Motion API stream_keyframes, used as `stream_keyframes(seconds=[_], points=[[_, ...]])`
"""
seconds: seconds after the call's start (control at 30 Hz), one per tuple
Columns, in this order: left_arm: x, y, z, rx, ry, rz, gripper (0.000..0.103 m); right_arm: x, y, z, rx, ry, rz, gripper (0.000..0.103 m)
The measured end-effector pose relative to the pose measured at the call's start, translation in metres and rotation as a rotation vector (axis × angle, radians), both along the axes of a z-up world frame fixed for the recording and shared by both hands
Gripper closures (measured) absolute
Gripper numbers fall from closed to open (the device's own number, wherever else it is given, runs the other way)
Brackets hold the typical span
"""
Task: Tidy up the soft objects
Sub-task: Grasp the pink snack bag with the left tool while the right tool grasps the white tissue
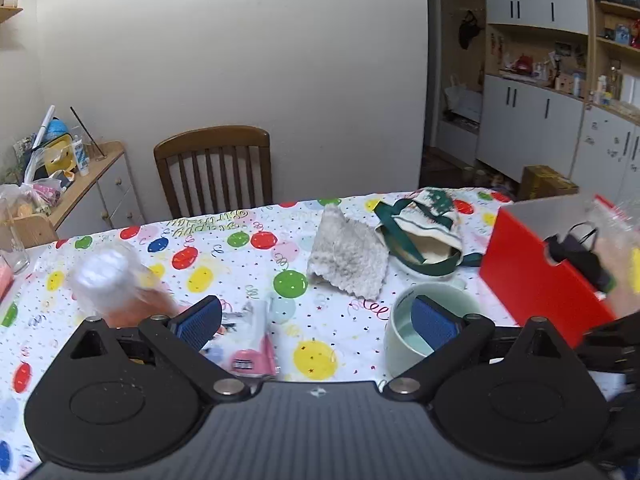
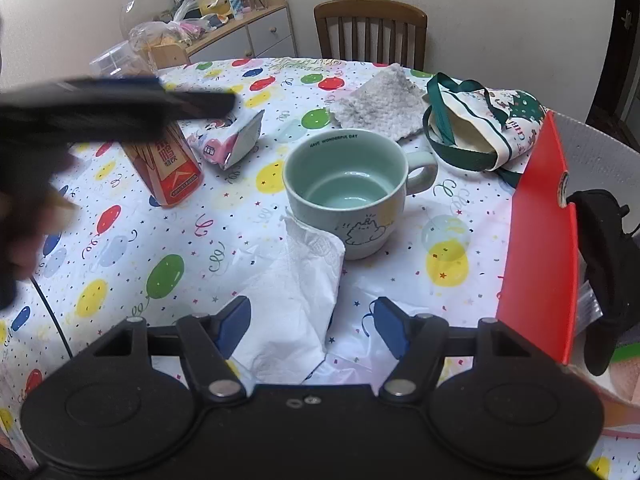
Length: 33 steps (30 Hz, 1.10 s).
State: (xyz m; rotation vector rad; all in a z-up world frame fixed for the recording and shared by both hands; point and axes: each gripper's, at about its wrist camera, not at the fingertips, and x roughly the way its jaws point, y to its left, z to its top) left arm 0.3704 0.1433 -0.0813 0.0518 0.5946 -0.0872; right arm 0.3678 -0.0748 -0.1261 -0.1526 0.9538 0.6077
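1. Right gripper: jaws apart, straddling white tissue without pressing it.
2. Left gripper: jaws wide apart, empty.
3. Green mug: touching the tissue's far end.
4. Grey cloth, tote bag: beyond mug.
5. Red box: right.

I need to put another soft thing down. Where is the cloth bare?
Bare: left of the tissue, below the bottle; also between mug and red box. Crowded: far side, with towel, bag and packet.
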Motion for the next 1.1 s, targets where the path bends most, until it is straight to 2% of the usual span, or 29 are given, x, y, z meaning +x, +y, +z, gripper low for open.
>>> stream_keyframes(seconds=[0.2, 0.27, 0.37, 0.43, 0.7, 0.83, 0.9, 0.97, 1.1], points=[[0.023, 0.038, 0.059, -0.080, 0.072, -0.118, 0.001, 0.005, 0.008, -0.005, -0.007, 0.015, 0.002, 0.036], [0.040, 0.058, 0.075, -0.135, 0.088, -0.140, 0.001, 0.005, 0.010, -0.006, -0.006, 0.018, 0.004, 0.036], [0.074, 0.092, 0.090, -0.205, 0.139, -0.135, 0.001, 0.005, 0.012, -0.006, -0.009, 0.022, 0.010, 0.036], [0.098, 0.108, 0.090, -0.195, 0.170, -0.137, 0.001, 0.004, 0.013, -0.006, -0.014, 0.023, 0.009, 0.036], [0.183, 0.131, 0.034, -0.228, 0.443, -0.164, 0.001, 0.007, 0.013, -0.009, -0.038, 0.028, -0.014, 0.037], [0.213, 0.128, 0.000, -0.145, 0.556, -0.214, 0.001, 0.008, 0.014, -0.012, -0.051, 0.041, -0.029, 0.037], [0.223, 0.137, -0.019, -0.166, 0.612, -0.195, 0.001, 0.008, 0.015, -0.013, -0.052, 0.045, -0.035, 0.037], [0.231, 0.149, -0.042, -0.228, 0.690, -0.179, 0.001, 0.008, 0.016, -0.014, -0.057, 0.047, -0.041, 0.037], [0.233, 0.162, -0.076, -0.264, 0.745, -0.151, 0.001, 0.010, 0.018, -0.017, -0.065, 0.054, -0.049, 0.038]])
